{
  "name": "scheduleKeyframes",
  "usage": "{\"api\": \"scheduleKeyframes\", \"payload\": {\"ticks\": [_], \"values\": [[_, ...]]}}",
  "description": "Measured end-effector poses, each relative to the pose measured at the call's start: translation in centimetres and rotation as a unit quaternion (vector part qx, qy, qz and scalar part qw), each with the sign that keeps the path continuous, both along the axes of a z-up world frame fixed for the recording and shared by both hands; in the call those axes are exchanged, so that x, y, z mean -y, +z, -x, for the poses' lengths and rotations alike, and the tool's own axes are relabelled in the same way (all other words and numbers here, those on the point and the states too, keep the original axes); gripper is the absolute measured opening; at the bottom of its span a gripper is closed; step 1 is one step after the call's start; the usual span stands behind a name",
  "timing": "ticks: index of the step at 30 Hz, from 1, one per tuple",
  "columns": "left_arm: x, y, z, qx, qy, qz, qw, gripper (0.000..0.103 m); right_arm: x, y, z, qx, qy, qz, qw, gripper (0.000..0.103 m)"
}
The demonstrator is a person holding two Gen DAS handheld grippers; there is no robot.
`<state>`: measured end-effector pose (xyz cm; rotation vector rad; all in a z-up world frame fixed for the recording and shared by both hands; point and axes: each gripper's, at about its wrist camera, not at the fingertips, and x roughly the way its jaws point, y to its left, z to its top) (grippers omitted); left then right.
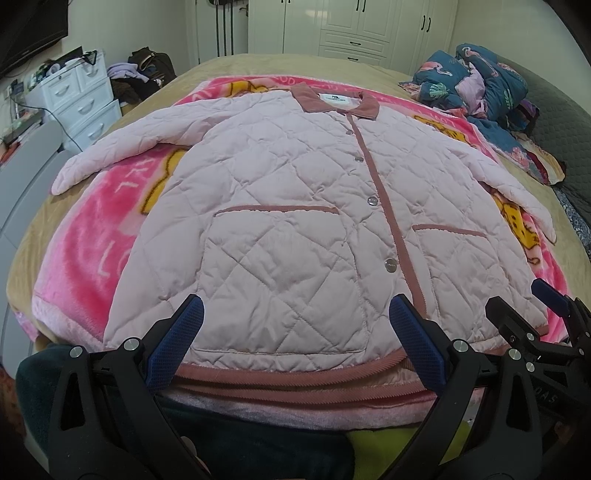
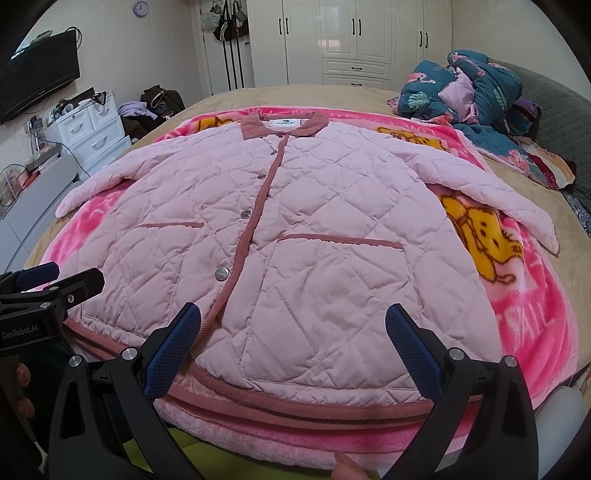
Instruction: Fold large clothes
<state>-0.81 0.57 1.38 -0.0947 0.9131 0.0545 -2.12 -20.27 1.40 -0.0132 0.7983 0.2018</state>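
Over jacket [image 1: 280, 206] hem, both tongs [image 1: 295, 325] [image 2: 293, 328] wide, empty

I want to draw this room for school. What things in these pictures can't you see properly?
- Label words inside the jacket collar: too small, both views.
- Jacket's back: hidden underneath itself.
- Blanket picture: mostly covered by the jacket.
- Clock hands: too small, right view.
- TV: cut off by the edge.
- Right tool and left tool, both open: handles cut off below.
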Motion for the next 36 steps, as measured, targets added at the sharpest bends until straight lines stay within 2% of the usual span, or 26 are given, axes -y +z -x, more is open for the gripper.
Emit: {"api": "scheduleKeyframes", "payload": {"ticks": [22, 36], "values": [[-0.3, -0.2, -0.3, 0.002, 0.001, -0.008, 1.0000, 0.094, 0.6, 0.3, -1.9, -0.005, -0.004, -0.008, 1.000, 0.099], [0.0, 0.2, -4.5, -0.009, 0.004, -0.009, 0.9999, 0.094, 0.7, 0.7, -6.4, -0.019, 0.013, -0.031, 0.999, 0.099]]}}
